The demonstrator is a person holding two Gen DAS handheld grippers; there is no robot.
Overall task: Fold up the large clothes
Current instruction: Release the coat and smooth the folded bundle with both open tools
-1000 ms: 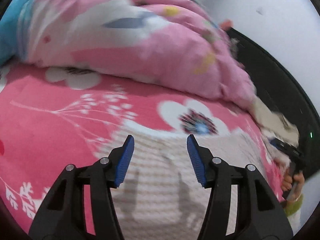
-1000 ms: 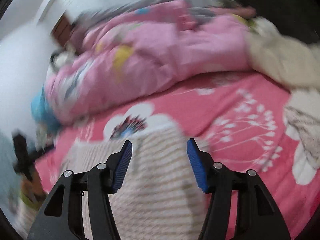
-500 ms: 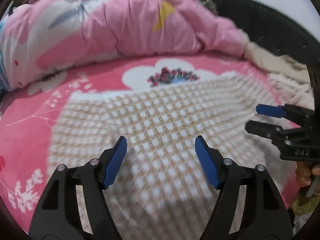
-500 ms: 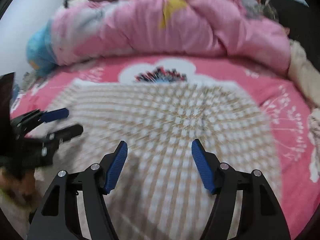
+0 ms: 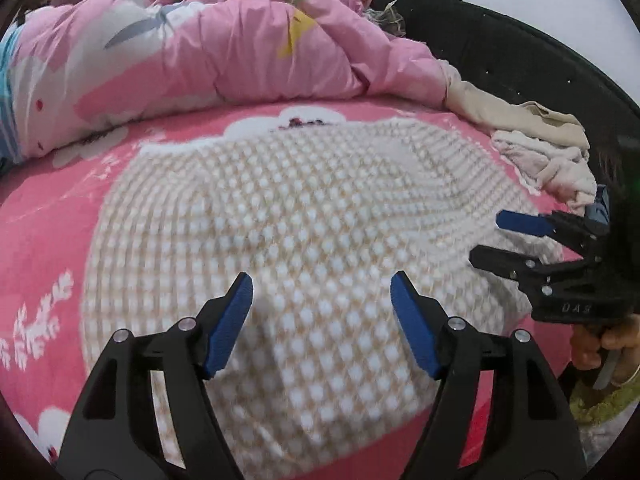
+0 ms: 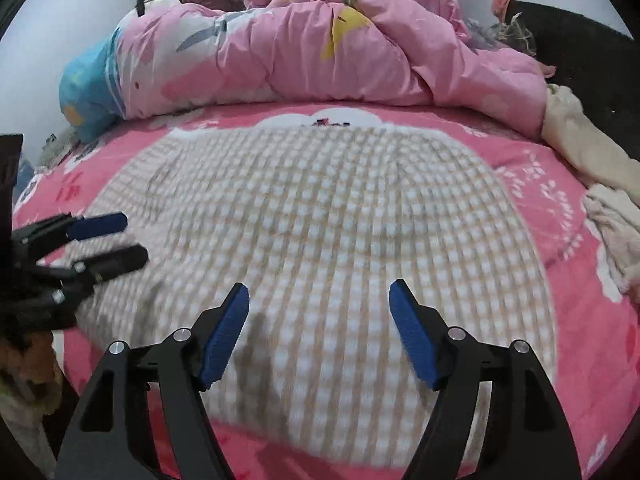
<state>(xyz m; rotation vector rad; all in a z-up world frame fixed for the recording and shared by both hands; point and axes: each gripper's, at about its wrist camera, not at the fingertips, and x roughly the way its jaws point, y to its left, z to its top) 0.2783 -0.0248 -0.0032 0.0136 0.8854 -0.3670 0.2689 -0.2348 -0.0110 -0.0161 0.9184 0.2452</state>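
Left wrist view, both claws [image 5: 322, 292] [image 6: 319, 300] angled down over checked garment [image 5: 280, 220], just widened, empty.

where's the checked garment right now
The checked garment lies spread flat on the pink floral bedsheet, mid-frame in both wrist views, in front of the bunched pink duvet.
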